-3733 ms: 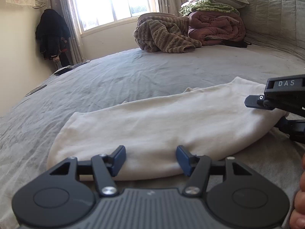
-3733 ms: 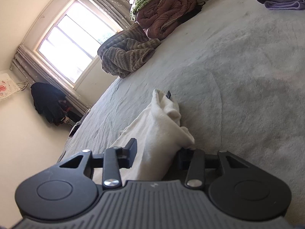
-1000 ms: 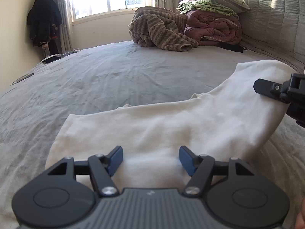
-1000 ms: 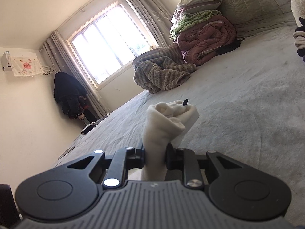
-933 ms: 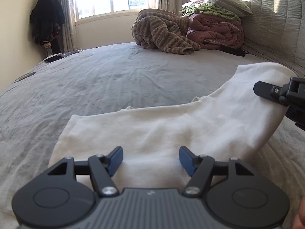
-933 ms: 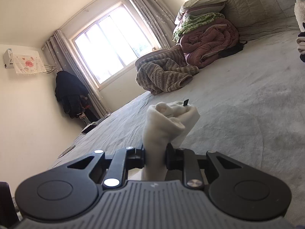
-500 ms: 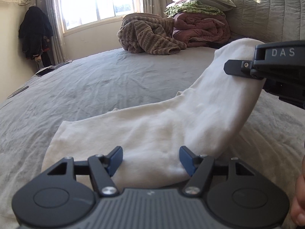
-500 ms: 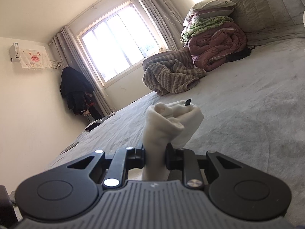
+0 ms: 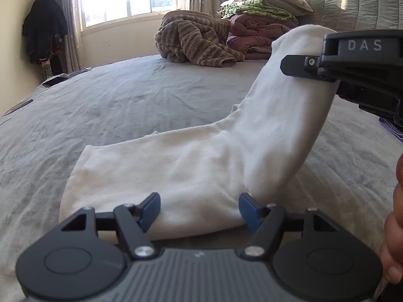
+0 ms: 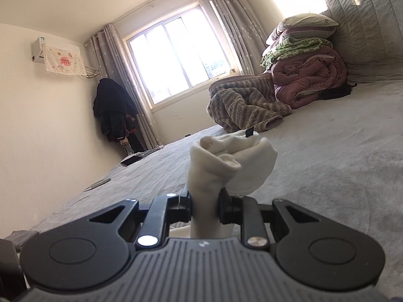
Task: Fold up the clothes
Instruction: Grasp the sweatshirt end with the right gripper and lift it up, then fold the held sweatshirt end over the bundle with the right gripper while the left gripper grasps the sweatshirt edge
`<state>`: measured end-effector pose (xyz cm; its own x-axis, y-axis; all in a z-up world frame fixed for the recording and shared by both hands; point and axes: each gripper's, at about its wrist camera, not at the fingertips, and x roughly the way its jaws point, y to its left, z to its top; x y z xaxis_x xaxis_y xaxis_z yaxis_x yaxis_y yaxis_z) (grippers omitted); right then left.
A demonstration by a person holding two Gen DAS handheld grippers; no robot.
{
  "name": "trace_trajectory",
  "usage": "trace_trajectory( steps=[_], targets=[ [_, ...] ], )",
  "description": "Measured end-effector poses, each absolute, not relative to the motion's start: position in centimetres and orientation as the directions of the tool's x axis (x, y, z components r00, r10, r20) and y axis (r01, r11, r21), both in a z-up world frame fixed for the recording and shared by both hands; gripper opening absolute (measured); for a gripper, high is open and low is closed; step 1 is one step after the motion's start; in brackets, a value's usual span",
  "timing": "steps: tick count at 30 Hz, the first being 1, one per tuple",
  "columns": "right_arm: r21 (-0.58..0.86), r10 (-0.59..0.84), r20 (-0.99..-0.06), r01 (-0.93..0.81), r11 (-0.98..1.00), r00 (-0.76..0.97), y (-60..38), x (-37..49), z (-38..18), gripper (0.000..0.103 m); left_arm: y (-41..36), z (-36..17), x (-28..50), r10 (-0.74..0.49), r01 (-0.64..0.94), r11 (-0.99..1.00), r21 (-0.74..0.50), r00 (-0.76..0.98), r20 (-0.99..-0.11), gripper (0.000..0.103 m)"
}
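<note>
A cream garment (image 9: 181,166), folded into a long strip, lies on the grey bed (image 9: 126,100). Its right end rises off the bed, pinched by my right gripper (image 9: 335,75), which enters the left wrist view from the right. In the right wrist view that gripper (image 10: 205,207) is shut on the bunched cream cloth (image 10: 226,166), which sticks up above the fingers. My left gripper (image 9: 199,207) stands open at the strip's near edge, with its blue fingertips (image 9: 151,206) on either side of the cloth's lower middle part.
A brown striped blanket (image 9: 196,42) and stacked quilts and pillows (image 9: 262,25) sit at the far end by the padded headboard (image 9: 352,7). Dark coats (image 10: 110,105) hang in the corner by the window. A phone (image 9: 54,81) lies at the bed's far left edge. A hand (image 9: 393,226) shows at right.
My right gripper has lifted the garment's right end higher and carried it leftward over the strip. The left gripper has stayed open at the near edge.
</note>
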<state>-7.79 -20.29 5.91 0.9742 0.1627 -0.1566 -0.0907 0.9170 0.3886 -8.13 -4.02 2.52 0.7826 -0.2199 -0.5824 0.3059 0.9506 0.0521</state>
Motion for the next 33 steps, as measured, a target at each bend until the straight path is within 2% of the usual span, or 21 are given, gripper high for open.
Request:
trace_trajectory(
  steps=[4, 10, 16, 23, 28, 30, 33],
  targets=[
    [0.333, 0.172, -0.151, -0.114, 0.936, 0.973, -19.2, -7.8, 6.5, 0.024, -2.2, 3.2, -8.5, -0.235, 0.302, 0.953, 0.025, 0.789, -0.568, 0.070],
    [0.127, 0.188, -0.162, -0.168, 0.978, 0.969, -16.0, -7.5, 6.6, 0.023, 5.0, 3.9, -6.4, -0.283, 0.153, 0.951, -0.270, 0.784, -0.552, 0.069],
    [-0.037, 0.250, -0.178, -0.261, 0.965, 0.952, -13.1, -7.2, 5.8, 0.021, 11.9, 4.5, -4.7, -0.321, -0.003, 0.847, -0.532, 0.795, -0.515, 0.068],
    [-0.129, 0.277, -0.237, -0.312, 0.941, 0.931, -10.1, -5.9, 4.1, 0.020, 14.8, 2.8, -2.8, -0.484, -0.016, 0.638, -0.770, 0.769, -0.417, 0.068],
    [-0.194, 0.262, -0.290, -0.324, 0.926, 0.920, -7.3, -4.7, 2.7, 0.020, 14.6, 2.0, -1.3, -0.586, 0.023, 0.512, -0.859, 0.740, -0.330, 0.071],
    [-0.225, 0.251, -0.305, -0.326, 0.918, 0.919, -6.4, -4.3, 2.2, 0.020, 14.6, 2.0, -0.4, -0.584, 0.015, 0.516, -0.856, 0.738, -0.339, 0.075],
    [-0.277, 0.238, -0.330, -0.335, 0.901, 0.913, -5.0, -3.8, 1.5, 0.020, 14.7, 1.8, 1.2, -0.581, -0.005, 0.532, -0.846, 0.725, -0.370, 0.076]
  ],
)
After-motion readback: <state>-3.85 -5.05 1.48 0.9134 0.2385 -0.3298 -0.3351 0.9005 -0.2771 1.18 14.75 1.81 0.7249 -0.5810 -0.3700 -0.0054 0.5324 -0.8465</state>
